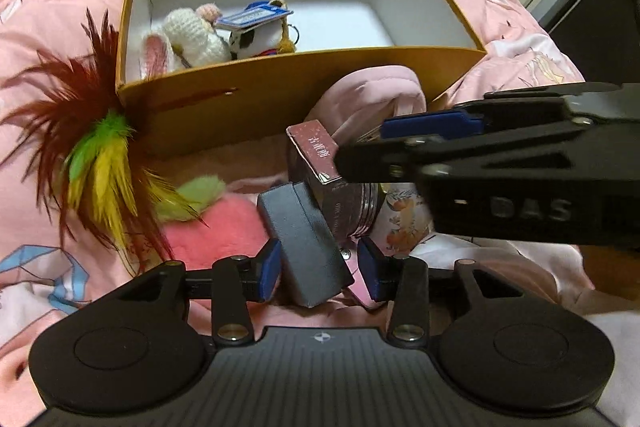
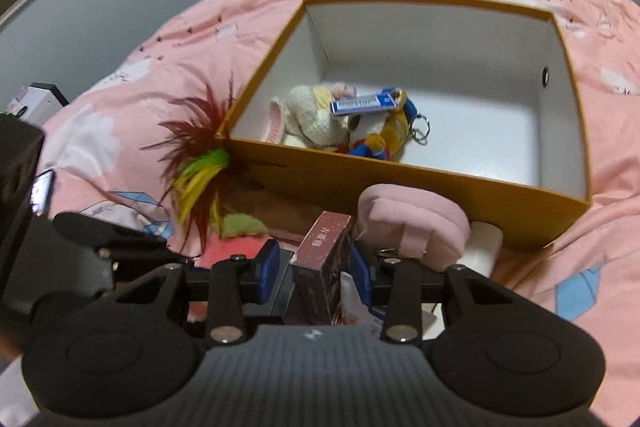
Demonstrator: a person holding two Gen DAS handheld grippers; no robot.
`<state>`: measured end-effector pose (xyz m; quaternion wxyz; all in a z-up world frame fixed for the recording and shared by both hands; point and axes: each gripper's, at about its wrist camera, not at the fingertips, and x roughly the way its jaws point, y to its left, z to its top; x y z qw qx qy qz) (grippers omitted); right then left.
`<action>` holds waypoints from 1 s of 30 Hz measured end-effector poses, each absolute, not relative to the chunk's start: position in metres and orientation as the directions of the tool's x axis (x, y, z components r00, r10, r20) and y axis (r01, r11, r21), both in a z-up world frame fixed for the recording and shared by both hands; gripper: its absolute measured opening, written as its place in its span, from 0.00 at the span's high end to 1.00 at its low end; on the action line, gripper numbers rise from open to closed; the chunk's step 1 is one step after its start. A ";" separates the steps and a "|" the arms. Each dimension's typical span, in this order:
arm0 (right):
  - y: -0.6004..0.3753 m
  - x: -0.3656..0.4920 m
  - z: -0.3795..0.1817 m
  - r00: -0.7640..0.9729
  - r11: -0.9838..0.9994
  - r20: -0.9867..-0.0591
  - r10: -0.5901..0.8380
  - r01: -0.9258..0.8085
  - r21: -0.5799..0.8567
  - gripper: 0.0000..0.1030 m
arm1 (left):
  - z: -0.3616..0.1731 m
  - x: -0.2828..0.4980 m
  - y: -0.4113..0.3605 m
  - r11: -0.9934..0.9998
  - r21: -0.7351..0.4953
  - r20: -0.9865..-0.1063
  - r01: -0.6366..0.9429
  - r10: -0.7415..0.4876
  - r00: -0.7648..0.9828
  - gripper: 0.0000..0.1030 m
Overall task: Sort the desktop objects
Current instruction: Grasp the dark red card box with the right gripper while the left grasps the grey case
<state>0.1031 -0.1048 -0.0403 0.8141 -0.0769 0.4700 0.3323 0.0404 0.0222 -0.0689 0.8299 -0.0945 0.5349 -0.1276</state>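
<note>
A black box [image 1: 304, 247] lies tilted on the pink quilt between the fingers of my left gripper [image 1: 321, 269]. The left pad is against it, but a gap shows at the right pad, so the jaws stand open. My right gripper [image 2: 314, 267] is shut on a maroon box [image 2: 326, 251] with pale lettering. In the left wrist view the right gripper [image 1: 372, 143] reaches in from the right and holds the maroon box [image 1: 314, 147] above a floral tin [image 1: 400, 223]. Behind both stands the orange box [image 1: 280, 99], also in the right wrist view [image 2: 400, 187].
In the orange box lie a crocheted rabbit [image 2: 308, 115], a plush keychain [image 2: 384, 139] and a blue card [image 2: 360, 105]. A feather toy [image 1: 92, 147] leans at its left corner. A pink plush [image 1: 216, 231], a pink pouch [image 2: 412, 223] and a white roll [image 2: 484, 247] lie in front.
</note>
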 end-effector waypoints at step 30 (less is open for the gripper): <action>-0.089 0.107 -0.081 0.310 0.788 -0.874 0.375 -0.604 0.123 0.74 | -0.090 0.042 0.029 0.972 -0.233 -0.897 0.012 -0.220 0.383 0.55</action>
